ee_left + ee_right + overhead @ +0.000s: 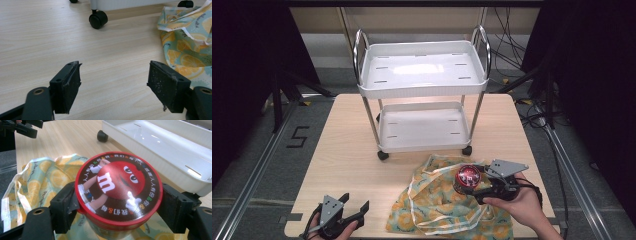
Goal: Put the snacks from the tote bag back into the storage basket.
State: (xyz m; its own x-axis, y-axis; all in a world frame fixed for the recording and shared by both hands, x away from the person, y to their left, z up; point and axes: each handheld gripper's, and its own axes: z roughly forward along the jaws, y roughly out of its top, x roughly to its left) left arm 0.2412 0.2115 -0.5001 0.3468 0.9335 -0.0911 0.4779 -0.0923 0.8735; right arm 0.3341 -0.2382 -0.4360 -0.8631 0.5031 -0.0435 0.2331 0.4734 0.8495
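Mid-grasp, by the look of it: right gripper [488, 186] clamped on a candy tub [467, 179] at the near right of the table [347, 145], jaws pinching its sides just under the red lid [117, 187], tub upright over the lemon-print cloth bag [437, 205]. Probably the lift-and-carry step toward the white two-shelf cart [422, 90] standing farther back; next move likely calling for a straight rise clear of the cloth, then a level carry forward to the lower shelf [422, 131] or top shelf, minding the raised rims. Tub round, red-rimmed, lid printed with a red cartoon candy figure and a ring of coloured characters, glossy enough to slip. Left gripper [345, 213] resting at the near left, jaws spread wide, holding nothing, bag edge [187, 47] just beside its right jaw.
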